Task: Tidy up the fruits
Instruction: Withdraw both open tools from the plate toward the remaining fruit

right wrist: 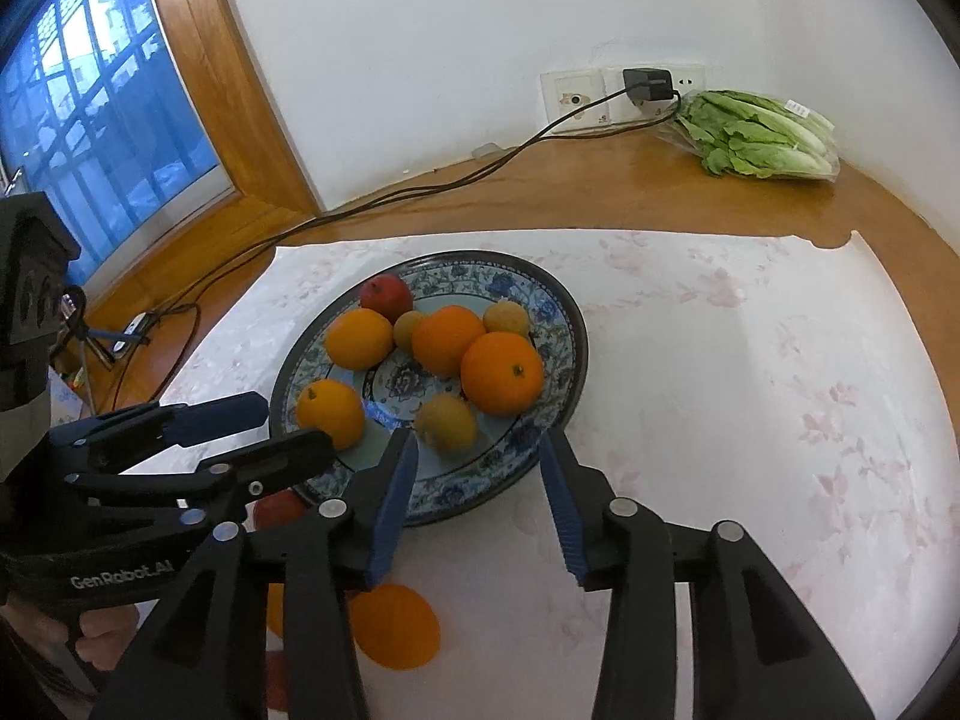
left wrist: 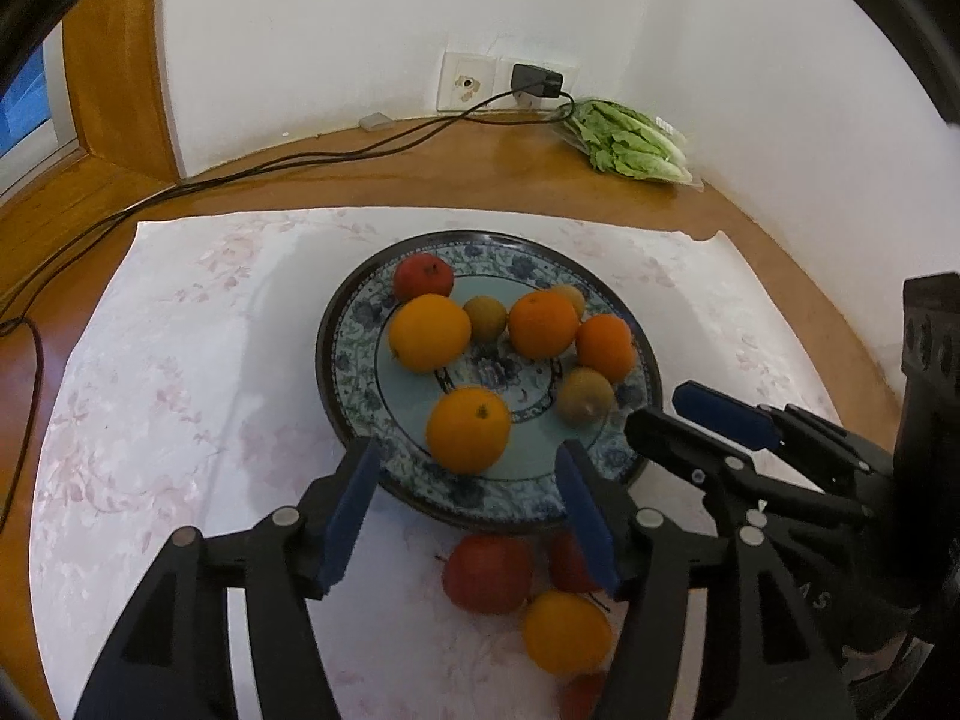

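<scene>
A blue-patterned plate (left wrist: pixel 336 324) (right wrist: pixel 564 306) on a white cloth holds several oranges, a red apple (left wrist: pixel 422 276) and small yellow-brown fruits. My left gripper (left wrist: pixel 468 468) hangs open over the plate's near rim. An orange (left wrist: pixel 469 429) lies just beyond its pads (left wrist: pixel 354 504), untouched. My right gripper (right wrist: pixel 478 444) is open too, with a yellow-brown fruit (right wrist: pixel 445 423) lying free by its left fingertip. Each gripper shows in the other's view: the right gripper (left wrist: pixel 660 411) and the left gripper (right wrist: pixel 294 425). On the cloth in front of the plate lie a red apple (left wrist: pixel 487 573) and an orange (left wrist: pixel 567 633) (right wrist: pixel 396 624).
A bag of lettuce (left wrist: pixel 624 147) (right wrist: pixel 756 135) lies at the back right by the wall. A charger (left wrist: pixel 536 81) is plugged in there, and its cable (left wrist: pixel 240 174) runs left over the wooden table. A window (right wrist: pixel 90 120) is at the left.
</scene>
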The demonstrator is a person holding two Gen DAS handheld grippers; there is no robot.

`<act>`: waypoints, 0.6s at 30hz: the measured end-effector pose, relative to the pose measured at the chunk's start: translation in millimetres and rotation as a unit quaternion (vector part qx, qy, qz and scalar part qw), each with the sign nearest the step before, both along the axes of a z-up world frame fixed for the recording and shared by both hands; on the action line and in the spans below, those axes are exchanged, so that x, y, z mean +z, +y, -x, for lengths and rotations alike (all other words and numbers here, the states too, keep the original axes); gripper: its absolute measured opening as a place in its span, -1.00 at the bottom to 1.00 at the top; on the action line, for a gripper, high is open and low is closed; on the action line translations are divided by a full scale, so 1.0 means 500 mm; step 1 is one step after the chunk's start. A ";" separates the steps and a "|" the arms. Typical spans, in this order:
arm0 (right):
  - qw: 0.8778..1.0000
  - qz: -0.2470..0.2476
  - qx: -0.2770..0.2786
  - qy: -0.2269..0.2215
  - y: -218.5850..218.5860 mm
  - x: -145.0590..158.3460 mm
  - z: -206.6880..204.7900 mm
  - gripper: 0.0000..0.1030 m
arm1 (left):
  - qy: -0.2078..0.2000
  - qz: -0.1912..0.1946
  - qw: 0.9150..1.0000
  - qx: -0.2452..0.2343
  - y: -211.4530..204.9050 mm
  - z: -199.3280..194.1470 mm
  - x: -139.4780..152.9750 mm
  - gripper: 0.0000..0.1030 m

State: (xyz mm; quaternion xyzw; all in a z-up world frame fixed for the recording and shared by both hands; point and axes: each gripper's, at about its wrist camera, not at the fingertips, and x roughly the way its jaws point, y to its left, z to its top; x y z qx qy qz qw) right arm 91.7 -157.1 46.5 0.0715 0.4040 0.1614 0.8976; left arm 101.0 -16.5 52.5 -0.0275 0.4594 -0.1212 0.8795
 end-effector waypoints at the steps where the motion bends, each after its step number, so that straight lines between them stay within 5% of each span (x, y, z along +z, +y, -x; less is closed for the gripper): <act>1: 1.000 0.000 -0.001 0.000 -0.001 0.001 0.003 -0.14 | 0.000 0.001 1.000 0.000 0.001 0.003 0.001 0.26; 18: 1.000 0.004 -0.008 0.008 -0.014 0.010 0.055 -0.09 | 0.005 -0.001 1.000 0.015 0.019 0.044 0.012 0.31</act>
